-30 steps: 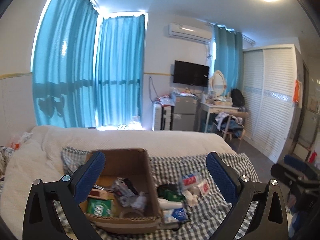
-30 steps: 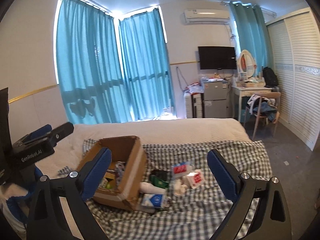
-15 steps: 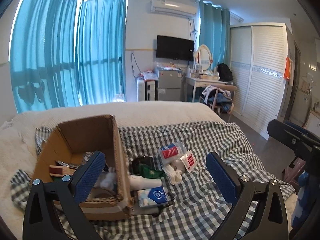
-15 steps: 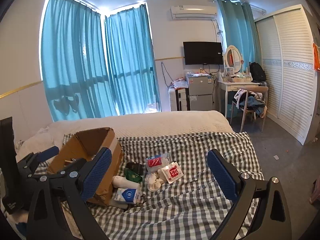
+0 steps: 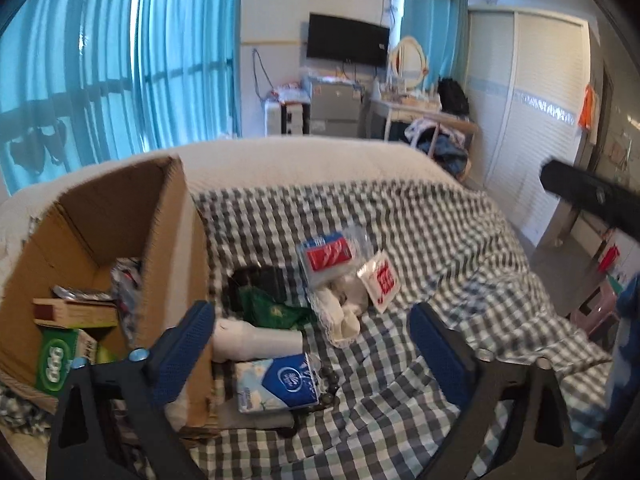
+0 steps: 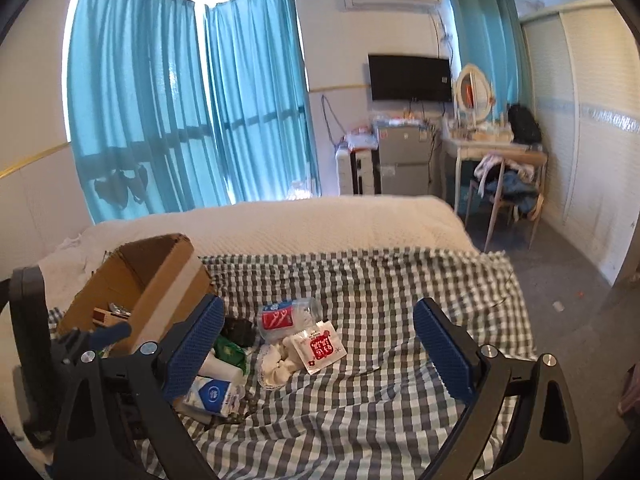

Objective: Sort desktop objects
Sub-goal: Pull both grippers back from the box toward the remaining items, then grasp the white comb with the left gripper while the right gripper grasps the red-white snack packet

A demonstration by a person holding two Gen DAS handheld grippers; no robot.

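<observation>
A cardboard box (image 5: 120, 220) stands open at the left on a checked cloth (image 5: 400, 220), with a green pack (image 5: 56, 360) and a wooden case (image 5: 76, 312) inside. Beside it lie a blue-white tissue pack (image 5: 280, 384), a white tube (image 5: 260, 340), a green packet (image 5: 272, 310), a clear bag with a red label (image 5: 328, 254), a red-printed sachet (image 5: 382, 280) and a lace cloth (image 5: 340, 316). My left gripper (image 5: 310, 316) hangs over this pile. Its jaws are wide and closing, with nothing pressed between them. My right gripper (image 6: 318, 308) is open above the sachet (image 6: 320, 346) and bag (image 6: 280, 316).
The cloth covers a white bed (image 6: 300, 220). The left tool's black frame (image 6: 28, 320) fills the left edge of the right wrist view. Behind are blue curtains (image 6: 160, 100), a desk with a chair (image 6: 504, 184) and a wardrobe (image 5: 532, 120).
Both grippers have come down and closer to the pile beside the box. The left view has swung from the box towards the loose items.
</observation>
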